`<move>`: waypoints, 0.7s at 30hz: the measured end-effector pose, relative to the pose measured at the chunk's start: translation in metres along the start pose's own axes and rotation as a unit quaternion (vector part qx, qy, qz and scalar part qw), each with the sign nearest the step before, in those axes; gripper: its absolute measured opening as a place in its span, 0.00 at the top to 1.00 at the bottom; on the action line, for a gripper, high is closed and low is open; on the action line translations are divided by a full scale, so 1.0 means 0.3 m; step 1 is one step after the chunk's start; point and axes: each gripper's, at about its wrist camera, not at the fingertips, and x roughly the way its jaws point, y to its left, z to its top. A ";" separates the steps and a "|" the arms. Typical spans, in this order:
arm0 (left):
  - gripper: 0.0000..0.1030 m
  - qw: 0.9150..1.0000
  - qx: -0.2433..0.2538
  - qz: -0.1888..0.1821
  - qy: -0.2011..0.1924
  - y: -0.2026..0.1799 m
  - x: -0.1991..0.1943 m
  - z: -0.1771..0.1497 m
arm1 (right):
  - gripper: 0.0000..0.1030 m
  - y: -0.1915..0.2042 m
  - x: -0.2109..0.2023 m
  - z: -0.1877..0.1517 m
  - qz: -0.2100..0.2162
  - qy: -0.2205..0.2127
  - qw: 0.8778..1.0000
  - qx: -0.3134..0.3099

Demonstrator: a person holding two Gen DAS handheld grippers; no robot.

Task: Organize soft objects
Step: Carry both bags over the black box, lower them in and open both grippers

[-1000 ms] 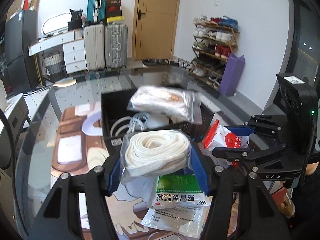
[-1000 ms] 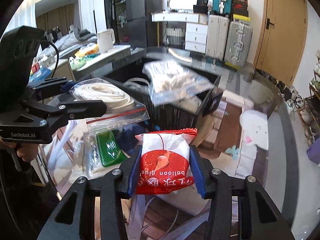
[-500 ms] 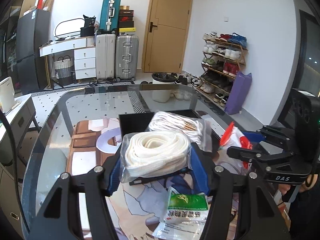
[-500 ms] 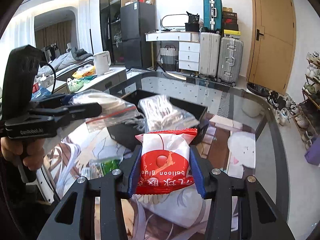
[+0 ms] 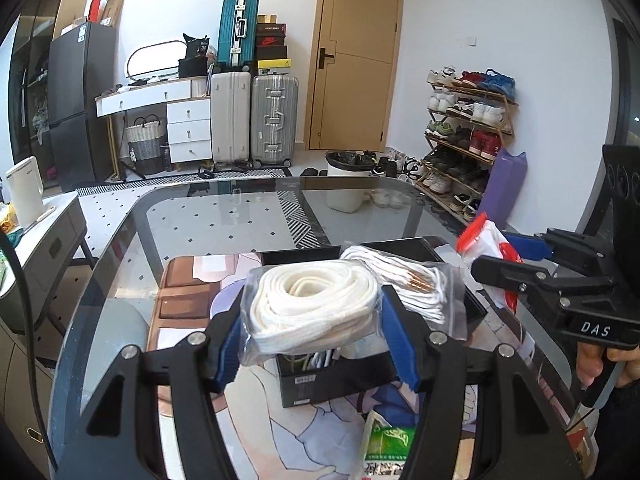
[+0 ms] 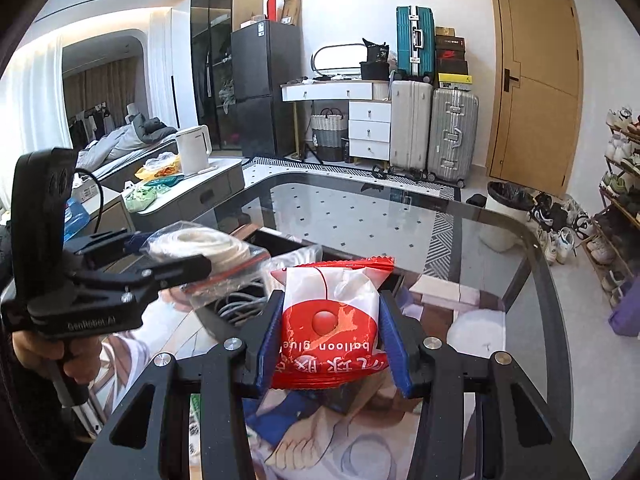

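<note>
**Both grippers loaded above the storage box**

The left gripper (image 5: 316, 312) clamps a zip bag of white cord (image 5: 312, 304), the right gripper (image 6: 330, 332) a red pouch (image 6: 330, 312) reading "balloon glue". Both hang just short of the black box (image 5: 360, 376) ahead, probably for dropping in beside the bagged rope (image 5: 416, 284) lying across it. The tool bodies read "DAS" and "GenRobot.AI"

Both wrist views close above glass table (image 5: 224, 216), facing door; both show black box (image 6: 276, 242).
</note>
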 end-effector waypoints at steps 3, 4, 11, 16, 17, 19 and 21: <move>0.41 1.000 -0.005 0.003 0.005 0.012 0.022 -0.002 | 0.55 -0.003 0.047 0.017 -0.002 0.008 1.000 -0.003; 0.41 1.000 -0.006 0.004 0.007 0.016 0.029 -0.002 | 0.55 -0.004 0.066 0.023 -0.002 0.011 1.000 -0.005; 0.41 1.000 0.002 0.007 0.012 0.015 0.047 -0.016 | 0.55 -0.005 0.215 0.037 0.005 0.041 0.999 -0.006; 0.41 1.000 0.010 0.001 0.015 0.004 0.055 -0.024 | 0.55 -0.012 0.276 0.020 0.011 0.055 0.998 -0.002; 0.41 1.000 0.011 0.000 0.018 0.001 0.061 -0.028 | 0.55 -0.013 0.290 0.016 0.009 0.061 0.998 -0.004; 0.41 1.000 0.015 0.000 0.023 -0.003 0.072 -0.035 | 0.56 -0.010 0.313 0.005 0.005 0.069 0.998 -0.012; 0.41 1.000 0.018 0.004 0.022 -0.006 0.076 -0.037 | 0.56 -0.003 0.316 -0.003 0.001 0.067 0.998 -0.017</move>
